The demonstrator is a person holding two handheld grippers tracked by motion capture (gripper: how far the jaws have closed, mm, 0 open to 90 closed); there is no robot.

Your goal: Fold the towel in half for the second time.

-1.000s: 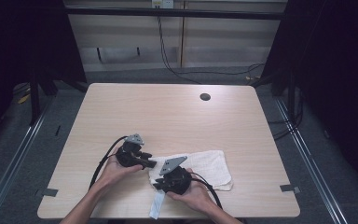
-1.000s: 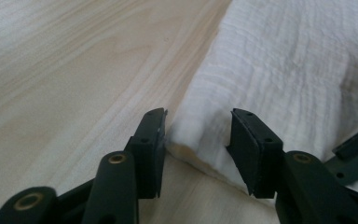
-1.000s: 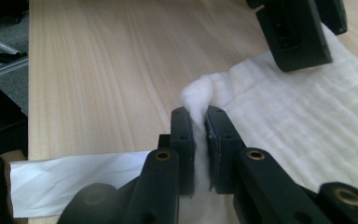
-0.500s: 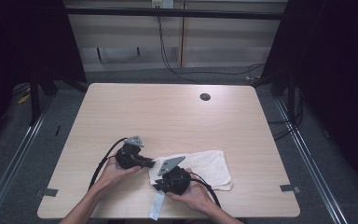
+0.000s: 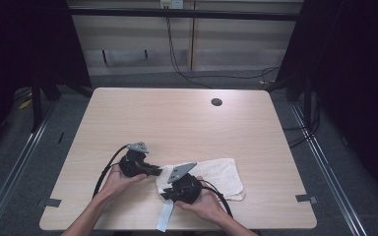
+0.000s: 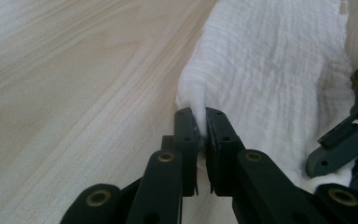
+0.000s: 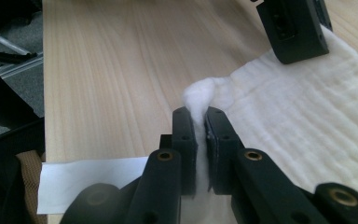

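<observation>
High view above table (image 5: 177, 123) looking forward-down, both gripper views close, sharing the towel (image 5: 216, 172)

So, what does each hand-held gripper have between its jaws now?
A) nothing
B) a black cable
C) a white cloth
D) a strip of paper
C: the left hand-held gripper and the right hand-held gripper each pinch a fold of the white cloth.

I see a white cloth (image 5: 211, 173) with a fine ribbed weave on my pale wood-grain table (image 5: 177, 123). Both grippers are black, the left gripper (image 6: 201, 129) and right gripper (image 7: 199, 125). A white paper strip (image 7: 93, 183) lies nearby.
</observation>
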